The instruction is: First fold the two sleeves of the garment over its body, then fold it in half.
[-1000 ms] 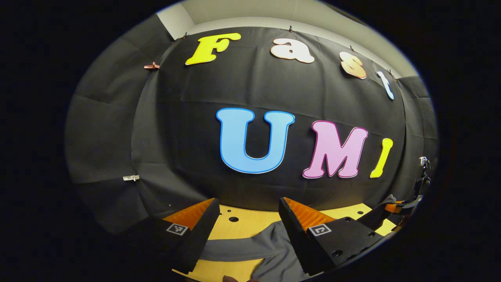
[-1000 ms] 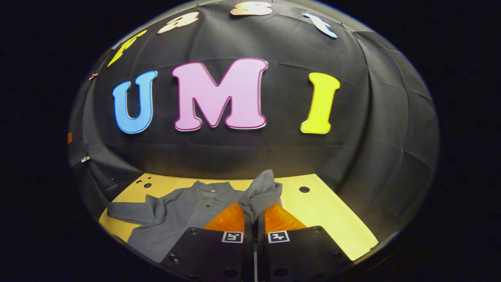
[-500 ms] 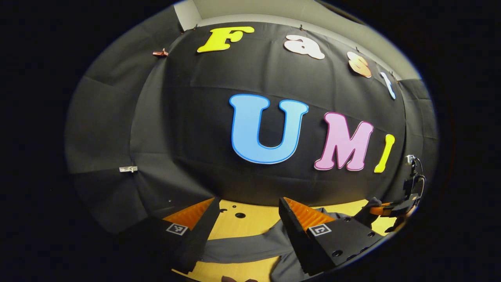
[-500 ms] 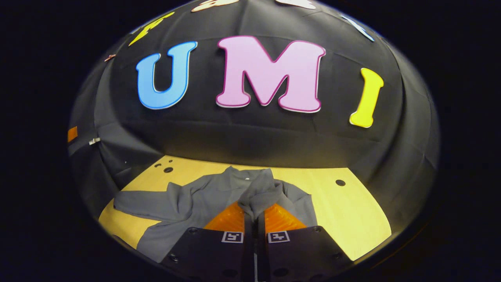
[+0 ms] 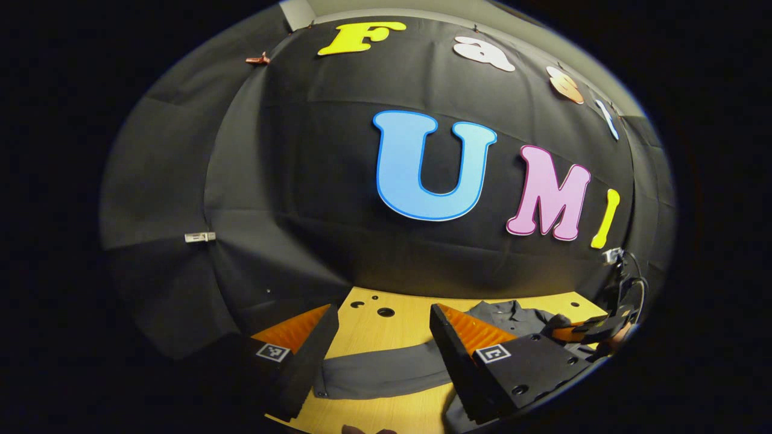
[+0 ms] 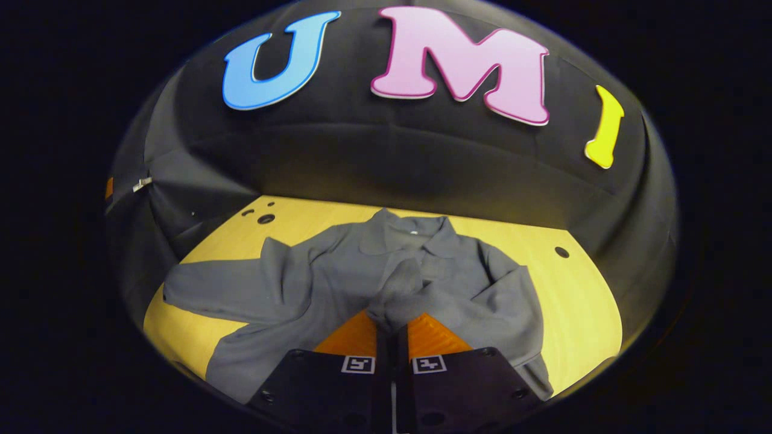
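Grey garment (image 6: 338,283) on table (image 6: 579,289) | right gripper (image 6: 391,325) clamps sleeve cuff (image 6: 401,295) | left gripper (image 5: 380,337) apart, seemingly above other sleeve (image 5: 380,374)

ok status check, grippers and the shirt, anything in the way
Right gripper shut on right sleeve, over shirt body. Left gripper open above left sleeve, flat on table. Nothing obstructing.

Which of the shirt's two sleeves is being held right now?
The sleeve bunched over the shirt's chest: the right gripper pinches its end. The other sleeve lies flat, stretched out sideways on the table.
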Demonstrator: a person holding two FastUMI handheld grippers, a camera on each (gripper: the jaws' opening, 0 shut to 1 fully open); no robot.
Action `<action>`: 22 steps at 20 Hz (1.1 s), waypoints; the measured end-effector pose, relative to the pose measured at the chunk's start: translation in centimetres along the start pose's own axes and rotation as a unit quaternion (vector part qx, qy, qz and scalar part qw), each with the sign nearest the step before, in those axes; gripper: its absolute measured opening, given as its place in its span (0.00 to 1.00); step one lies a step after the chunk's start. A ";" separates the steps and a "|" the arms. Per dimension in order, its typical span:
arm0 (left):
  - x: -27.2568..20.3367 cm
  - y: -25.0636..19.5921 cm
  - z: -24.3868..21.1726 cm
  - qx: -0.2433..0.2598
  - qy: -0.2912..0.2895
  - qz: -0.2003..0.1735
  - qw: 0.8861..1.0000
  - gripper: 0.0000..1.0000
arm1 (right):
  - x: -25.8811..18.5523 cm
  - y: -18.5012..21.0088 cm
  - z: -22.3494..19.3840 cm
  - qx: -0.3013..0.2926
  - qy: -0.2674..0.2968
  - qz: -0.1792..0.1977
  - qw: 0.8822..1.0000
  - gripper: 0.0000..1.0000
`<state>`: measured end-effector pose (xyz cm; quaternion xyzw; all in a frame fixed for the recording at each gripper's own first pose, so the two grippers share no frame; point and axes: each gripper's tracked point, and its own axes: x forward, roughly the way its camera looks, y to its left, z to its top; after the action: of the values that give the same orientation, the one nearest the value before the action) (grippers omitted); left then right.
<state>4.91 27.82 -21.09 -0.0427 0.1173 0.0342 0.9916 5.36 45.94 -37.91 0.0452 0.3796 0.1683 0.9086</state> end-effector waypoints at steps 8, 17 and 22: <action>2.3 1.9 -4.1 -0.007 0.037 0.012 0.999 0.96 | 3.4 3.6 -4.0 -0.001 0.061 0.028 0.998 0.12; 3.0 4.0 -8.3 0.027 0.065 0.019 0.997 0.96 | 1.8 8.2 -4.5 0.015 0.076 0.093 0.993 0.39; 3.5 5.0 -11.8 0.027 0.088 0.026 0.995 0.96 | -0.8 8.1 -3.8 -0.039 0.048 0.091 0.994 0.60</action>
<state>5.20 31.90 -33.78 -0.0156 0.2057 0.0525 0.9771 -0.02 53.13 -38.34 0.0360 0.4100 0.2668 0.8715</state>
